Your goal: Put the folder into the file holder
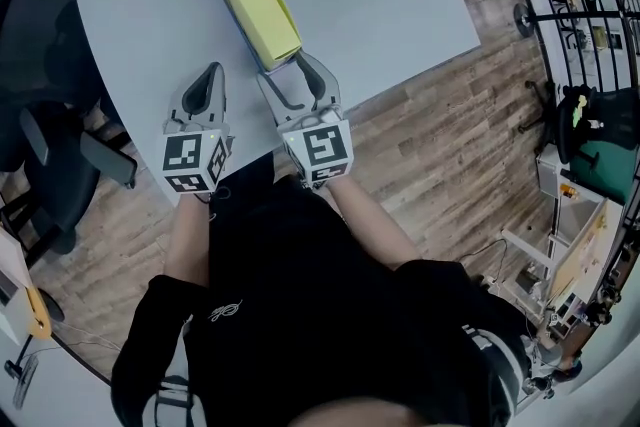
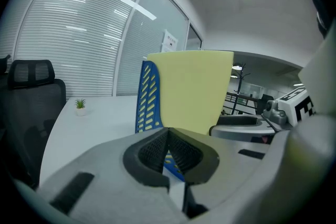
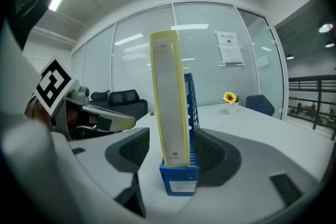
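Closest up, black top (image 1: 300, 315) of the person, both arms stretched toward the white table (image 1: 400, 5). Left gripper (image 1: 212, 73) over the table edge, jaws squeezed together with nothing in them. Just past those closed tips and a bit to their right, yellow folder (image 2: 194, 92) standing up tall inside the blue file holder (image 2: 149, 97). Right gripper (image 3: 173, 152) with jaws spread wide, one on each side of the near end of the file holder. Right between those open jaws, thin front of the folder, straight up, already sitting in the file holder. Hard to tell whether the pads (image 3: 131, 150) touch the sides or just sit beside them. File holder running long and straight away from the right jaws, folder filling most of it. Far past the left jaws and off to their left, tiny green plant (image 2: 80, 106) on the table, and a black chair (image 2: 31, 92) further left. Far past the right jaws, to their right, little sunflower (image 3: 229, 97) in a pot. Off to the right of the right jaws, past the table edge, brown wood floor (image 1: 450, 145).
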